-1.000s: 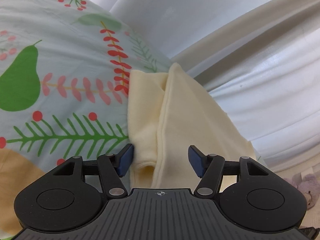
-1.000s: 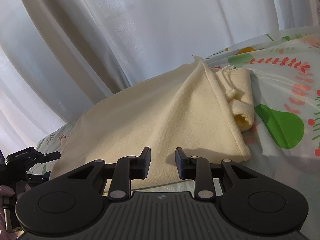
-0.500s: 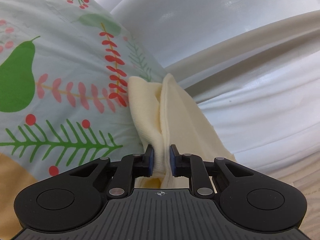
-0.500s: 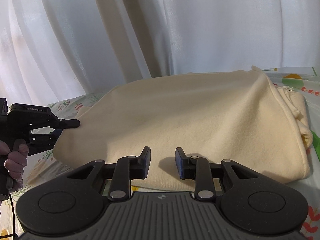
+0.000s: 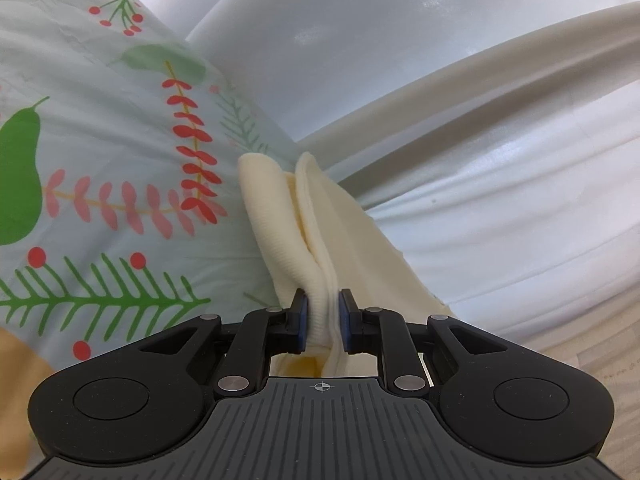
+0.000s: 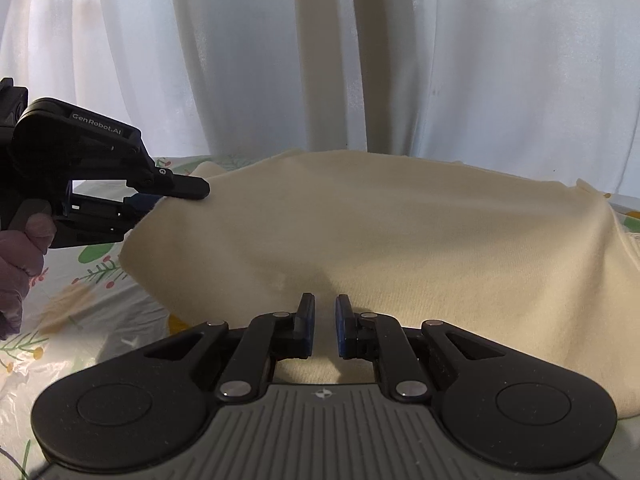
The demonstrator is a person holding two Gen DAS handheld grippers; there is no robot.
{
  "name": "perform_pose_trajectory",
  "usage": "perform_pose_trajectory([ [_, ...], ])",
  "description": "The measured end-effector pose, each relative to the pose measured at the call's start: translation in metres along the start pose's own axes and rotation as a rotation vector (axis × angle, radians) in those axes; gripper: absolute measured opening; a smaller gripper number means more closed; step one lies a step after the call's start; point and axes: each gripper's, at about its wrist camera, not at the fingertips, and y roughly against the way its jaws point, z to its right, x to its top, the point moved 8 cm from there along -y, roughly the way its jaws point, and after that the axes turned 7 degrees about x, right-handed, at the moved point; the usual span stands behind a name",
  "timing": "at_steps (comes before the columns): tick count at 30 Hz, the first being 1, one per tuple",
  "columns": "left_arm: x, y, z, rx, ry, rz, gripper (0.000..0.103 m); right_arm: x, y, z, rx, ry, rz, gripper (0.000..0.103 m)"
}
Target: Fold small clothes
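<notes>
While the left gripper [image 5: 323,316] pinches the cream garment's [image 6: 400,232] bunched edge, the right gripper's [image 6: 325,330] jaws are closing over its fabric.

Left gripper [image 5: 323,322] clamped the garment [image 5: 280,216]; right gripper [image 6: 325,330] jaws closing.

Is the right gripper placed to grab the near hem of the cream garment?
Probably yes. The right gripper sits right at the near edge of the cream garment, jaws closing with nothing in the way, though no fabric is clearly between them. The left gripper pinches another edge.
</notes>
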Motion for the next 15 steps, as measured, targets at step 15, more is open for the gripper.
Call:
perform_pose_trajectory([
  [15, -0.034, -0.032, 0.095, -0.144, -0.159, -0.059, 0.016, 0.011, 0.062, 0.072, -0.141, -0.179, 0.092, 0.011],
])
